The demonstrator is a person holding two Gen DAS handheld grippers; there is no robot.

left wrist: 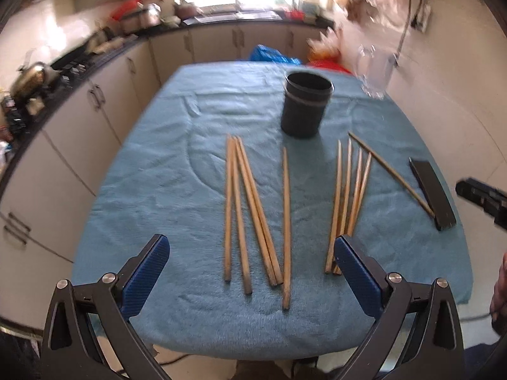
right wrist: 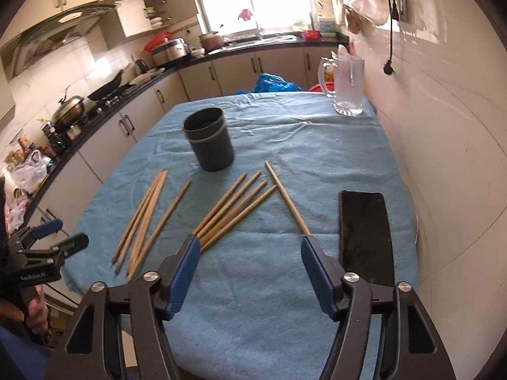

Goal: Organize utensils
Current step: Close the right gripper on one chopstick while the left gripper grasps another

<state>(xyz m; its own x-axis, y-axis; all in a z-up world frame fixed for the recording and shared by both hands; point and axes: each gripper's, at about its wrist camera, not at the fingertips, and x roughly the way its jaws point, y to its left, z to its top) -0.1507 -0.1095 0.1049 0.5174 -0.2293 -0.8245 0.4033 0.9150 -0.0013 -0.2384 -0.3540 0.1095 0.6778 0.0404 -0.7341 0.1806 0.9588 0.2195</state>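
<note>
We log: black cup empty on blue towel; ten chopsticks flat just before cup, none stowed. Left gripper, right gripper: jaws wide, holding nothing.

On the towel-covered table before you, the cup stands behind the chopsticks — one bundle left, another right — with the phone farthest right and the pitcher at the far corner.

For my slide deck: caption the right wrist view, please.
Open right gripper hovers over ten loose chopsticks beside an empty dark cup on blue cloth.
</note>
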